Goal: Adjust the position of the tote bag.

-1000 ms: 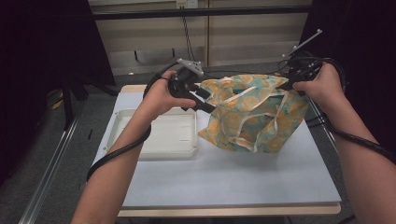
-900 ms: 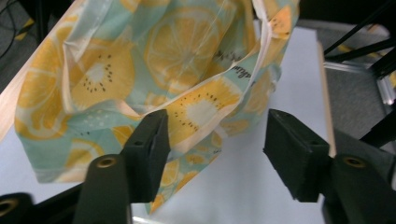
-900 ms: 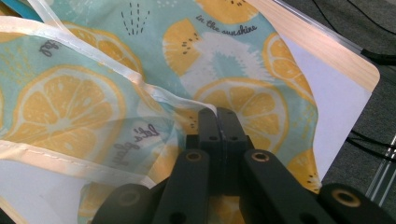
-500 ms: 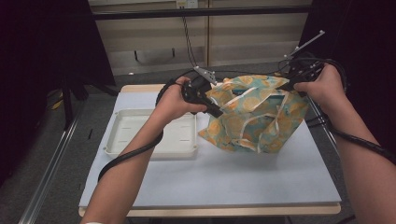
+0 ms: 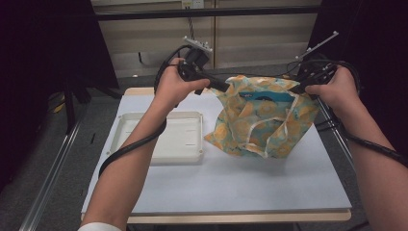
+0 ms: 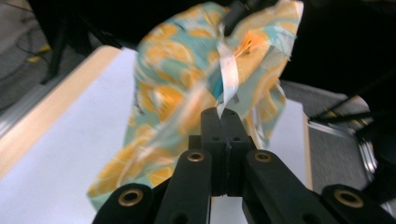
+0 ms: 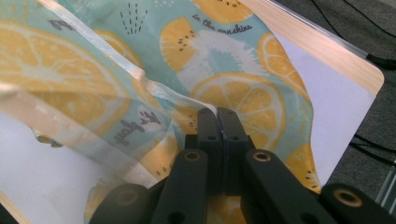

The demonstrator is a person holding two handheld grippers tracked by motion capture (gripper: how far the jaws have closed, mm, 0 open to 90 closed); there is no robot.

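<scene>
Orange-slice printed cloth bag (image 5: 262,120) hanging over white table (image 5: 240,187), stretched between left gripper (image 5: 222,87) and right gripper (image 5: 302,88). Left gripper view: jaws just closed, pinching bag's white-taped rim. Right gripper view: jaws clamped tight on rim likewise.

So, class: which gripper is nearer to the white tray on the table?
Left. The left gripper holds the bag just above and beyond the white tray's far right corner; the right gripper grips the bag's far side.
</scene>
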